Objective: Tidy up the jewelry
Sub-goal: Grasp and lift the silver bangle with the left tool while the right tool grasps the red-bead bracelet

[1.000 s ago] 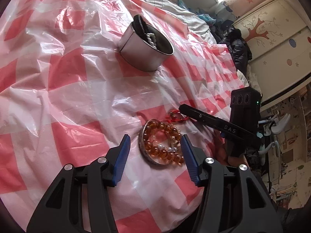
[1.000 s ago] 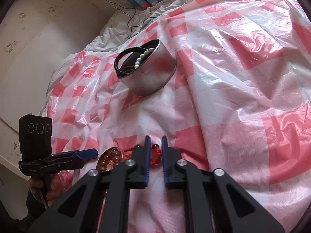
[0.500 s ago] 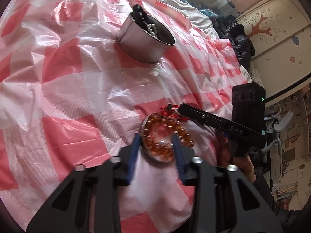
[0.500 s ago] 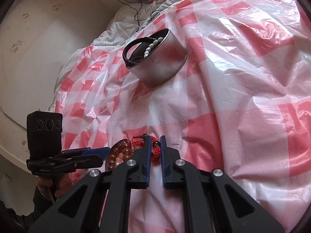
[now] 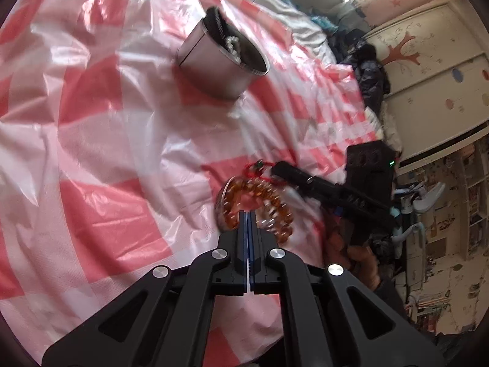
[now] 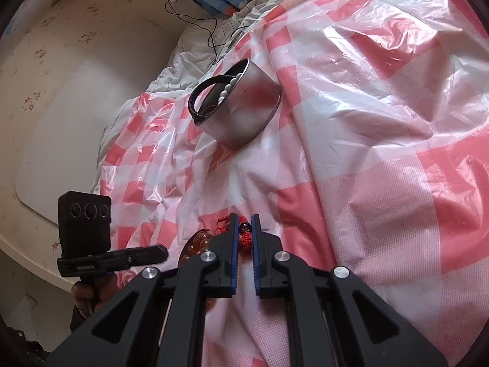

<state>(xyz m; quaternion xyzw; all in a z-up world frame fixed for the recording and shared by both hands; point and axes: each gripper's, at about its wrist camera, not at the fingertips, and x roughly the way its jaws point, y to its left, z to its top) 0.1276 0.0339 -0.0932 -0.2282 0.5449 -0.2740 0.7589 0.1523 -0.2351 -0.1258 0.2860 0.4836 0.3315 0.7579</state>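
Your left gripper is clamped on the amber bracelet; right gripper pinches the red cord.

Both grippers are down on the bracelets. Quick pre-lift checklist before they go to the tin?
1. Left gripper shut on the amber bead bracelet: ok, jaws closed at its near edge.
2. Right gripper shut on the red cord bracelet: ok, cord between the pads.
3. The two bracelets free of each other: cannot tell, they lie touching.
4. Metal tin upright and open: ok.
5. Room in the tin: cannot tell, a black band and white beads are already inside.
6. Plastic sheet clear of the pads: cannot tell.
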